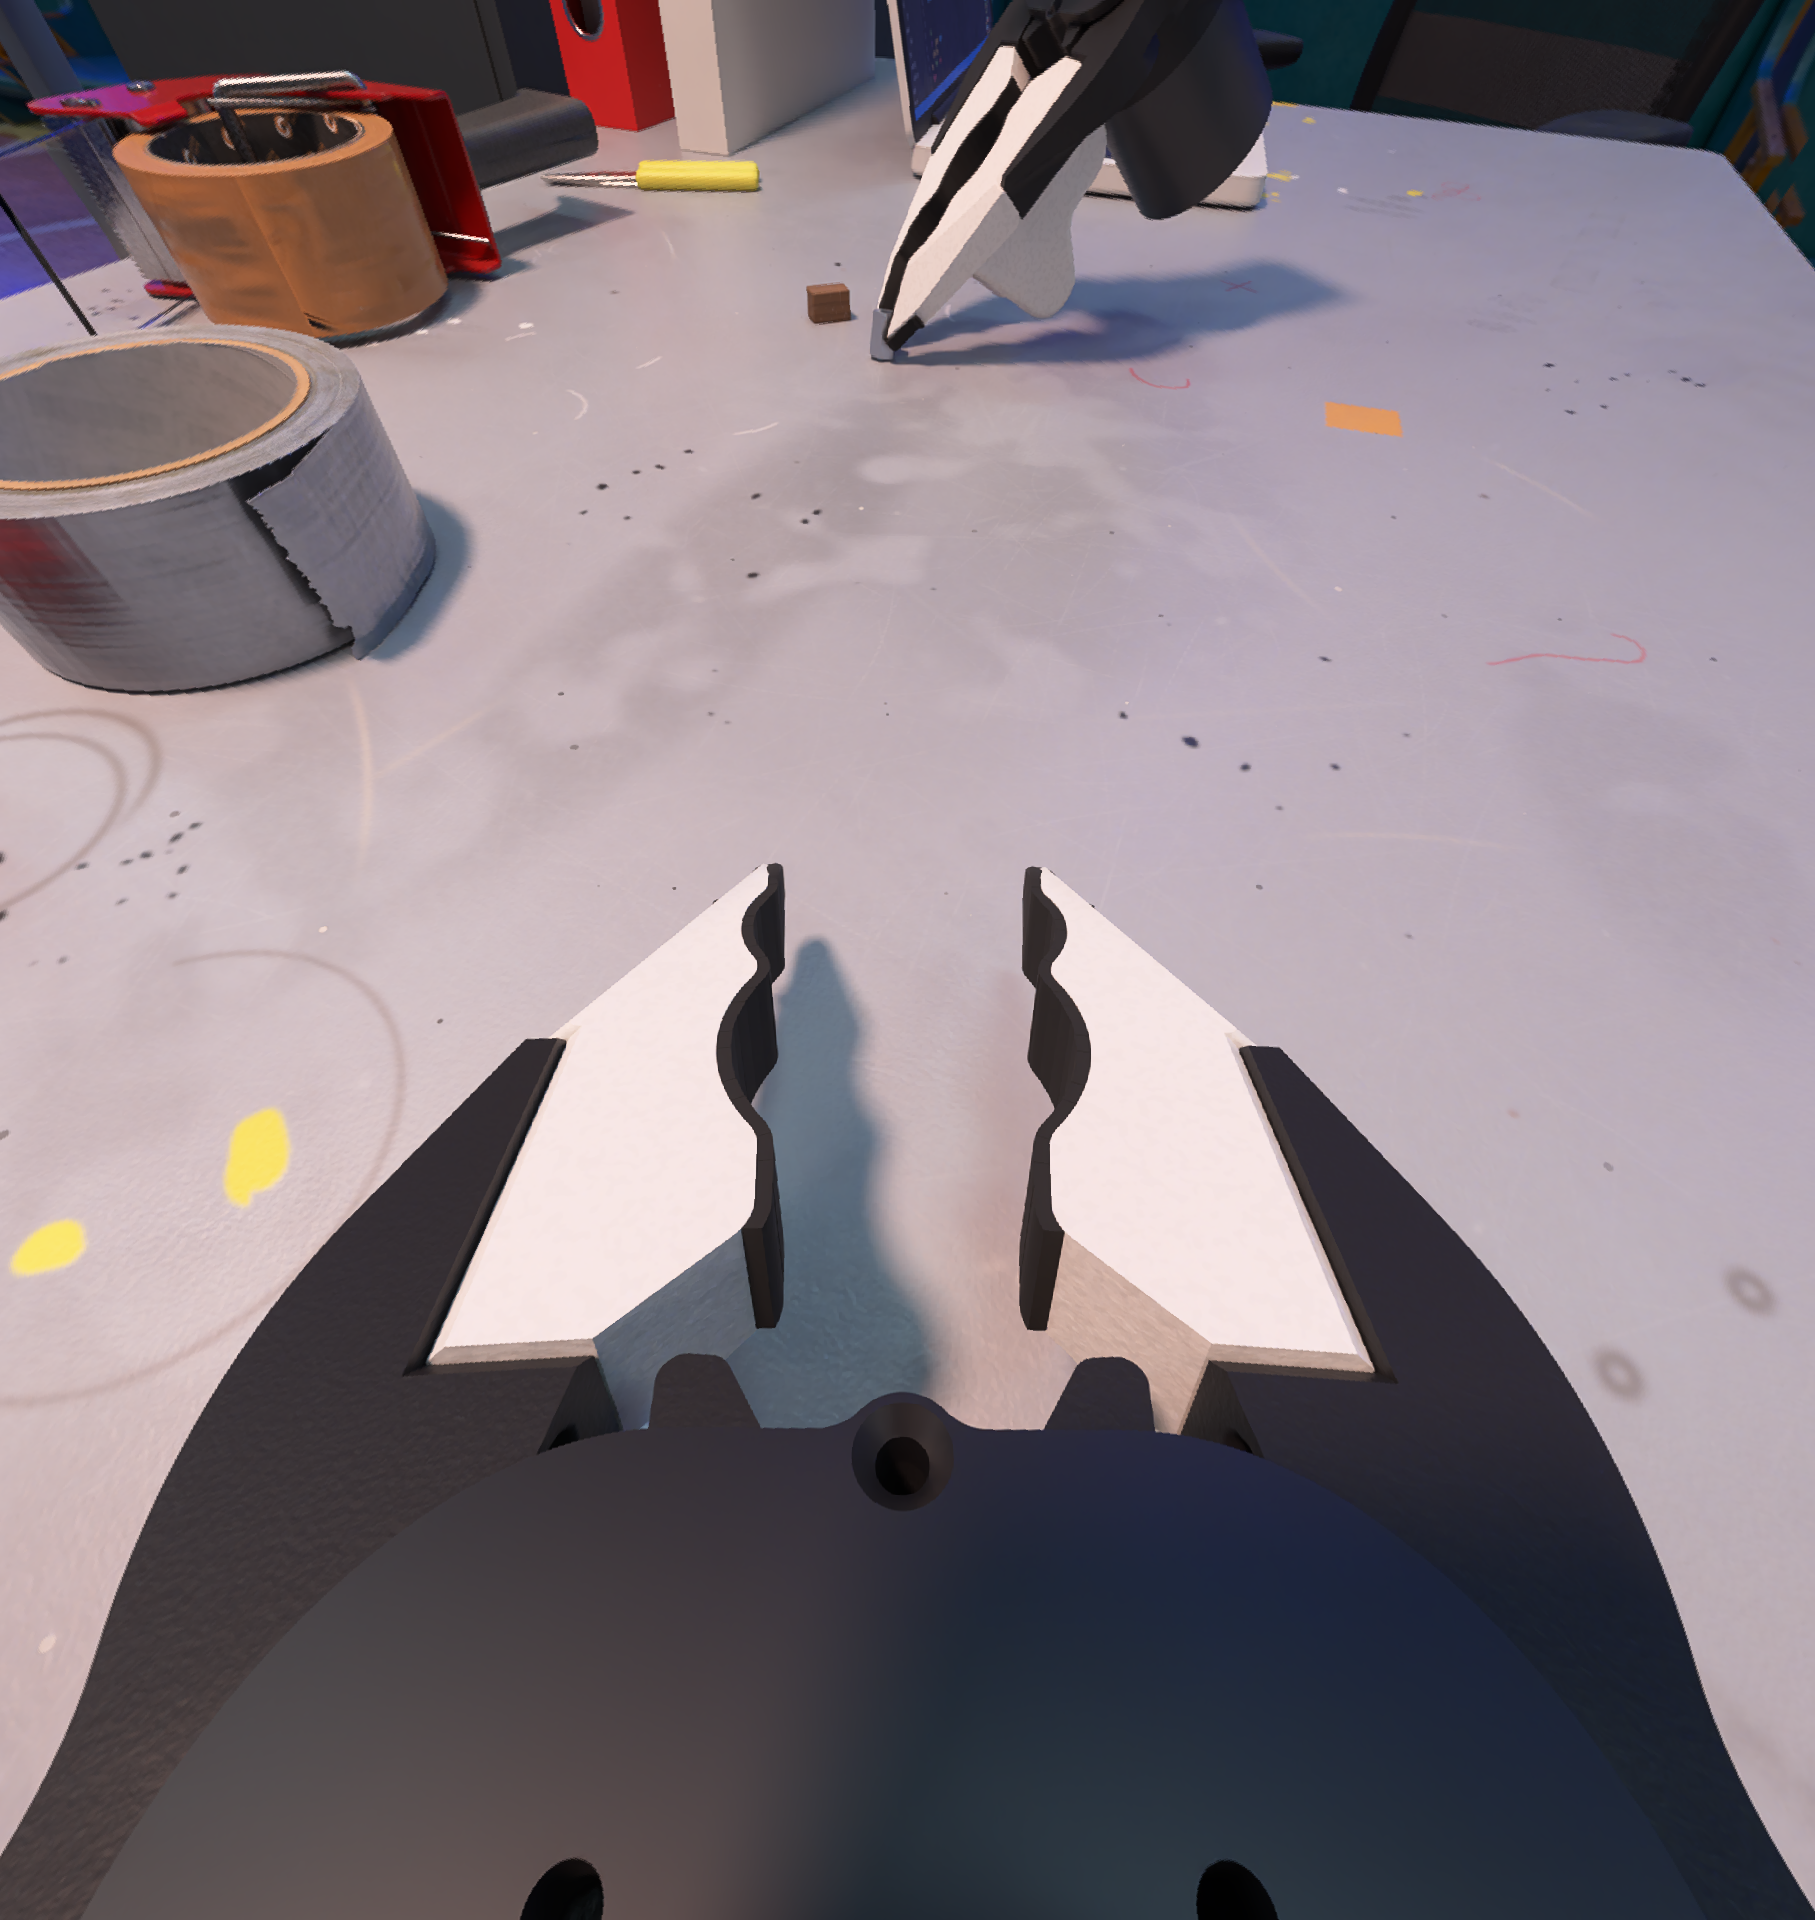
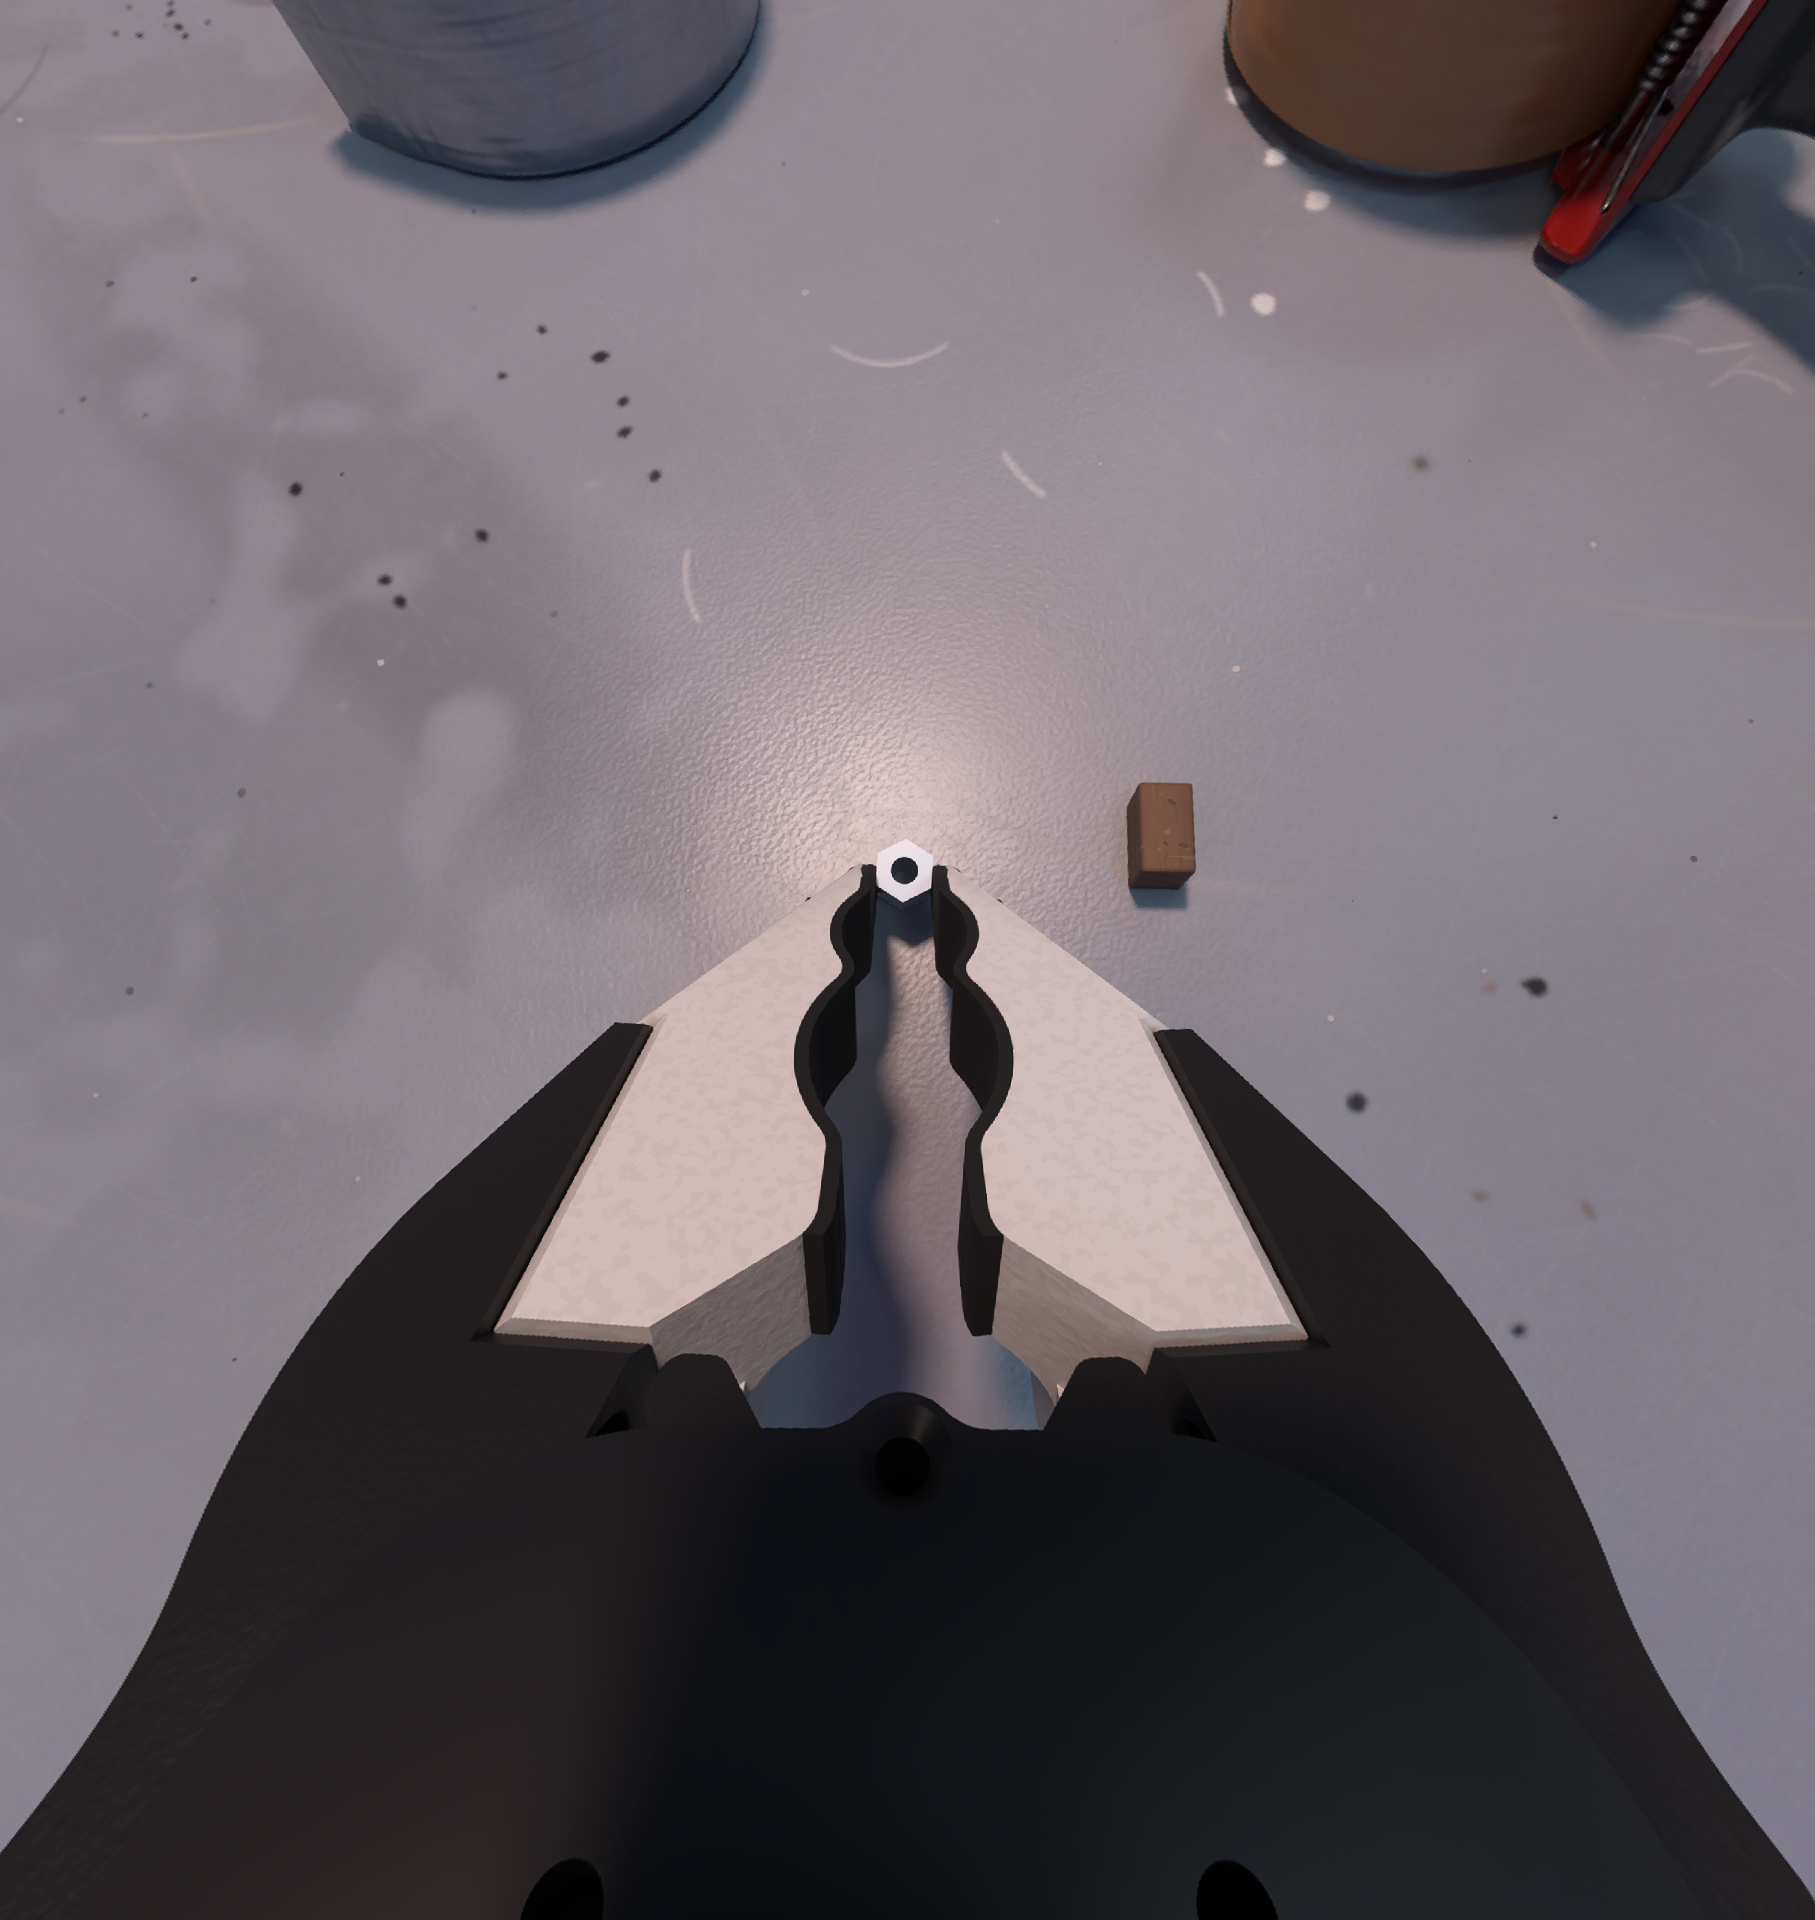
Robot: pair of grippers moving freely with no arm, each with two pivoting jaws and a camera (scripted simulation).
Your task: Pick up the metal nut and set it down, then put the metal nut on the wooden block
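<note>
Where tape rolls [image 1: 170,499] flank, wooden block [image 2: 1161,835] unobstructed.

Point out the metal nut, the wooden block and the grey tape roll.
metal nut [image 2: 903,871]: right wrist view, on its top face beside the hole.
wooden block [image 2: 1161,833]: right wrist view, middle of its top face.
grey tape roll [image 1: 170,582]: left wrist view, on its outer wall.

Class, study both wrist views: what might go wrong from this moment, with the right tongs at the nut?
1. The right tongs pinch the small metal nut only at their very tips, so it may slip or pop out on lifting.
2. The wooden block is small, so the nut could slide off its top.
3. The block sits close by; a lateral move could knock it.
</note>
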